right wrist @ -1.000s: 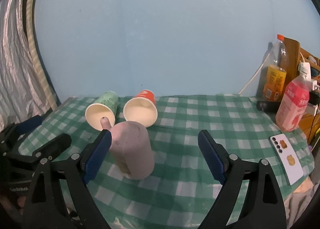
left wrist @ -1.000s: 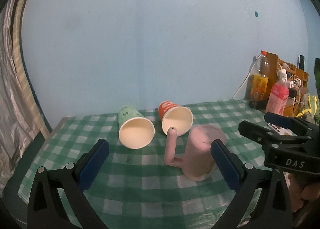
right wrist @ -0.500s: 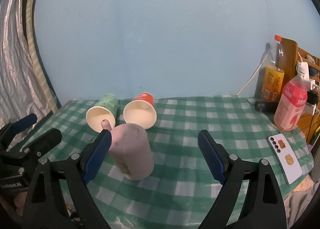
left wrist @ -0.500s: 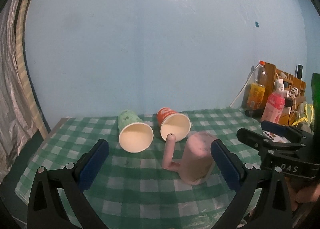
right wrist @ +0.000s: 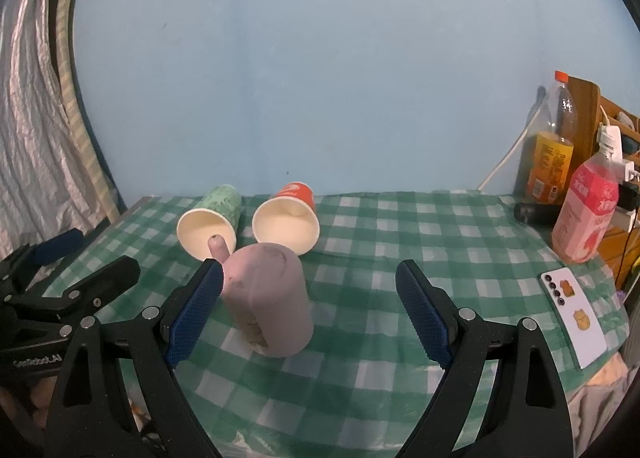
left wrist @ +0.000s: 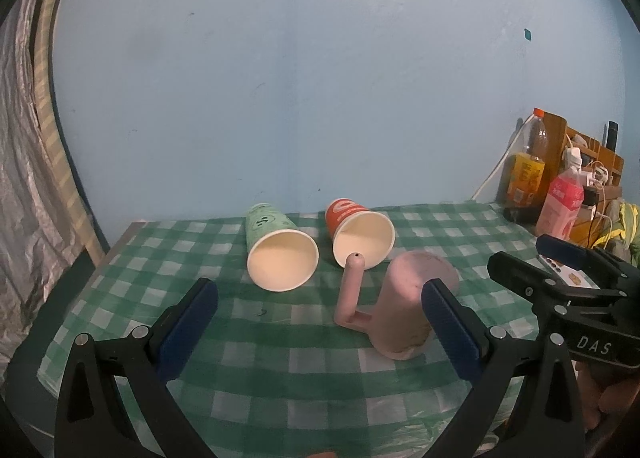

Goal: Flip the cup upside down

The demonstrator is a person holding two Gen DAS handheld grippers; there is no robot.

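A pink mug (left wrist: 408,306) stands upside down on the green checked tablecloth (left wrist: 280,370), its handle (left wrist: 351,290) to the left; it also shows in the right wrist view (right wrist: 268,298). A green paper cup (left wrist: 278,250) and an orange paper cup (left wrist: 358,232) lie on their sides behind it, mouths toward me. They also show in the right wrist view, green (right wrist: 212,224) and orange (right wrist: 288,218). My left gripper (left wrist: 316,326) is open and empty, just short of the mug. My right gripper (right wrist: 308,314) is open and empty, the mug by its left finger.
At the right stand an orange drink bottle (right wrist: 550,150), a pink bottle (right wrist: 586,214) and a wooden rack with cables (left wrist: 588,162). A white phone (right wrist: 572,318) lies near the table's right edge. A silver curtain (right wrist: 32,138) hangs at the left.
Both grippers have drawn back and up a little from the table; the mug and paper cups stay where they were.
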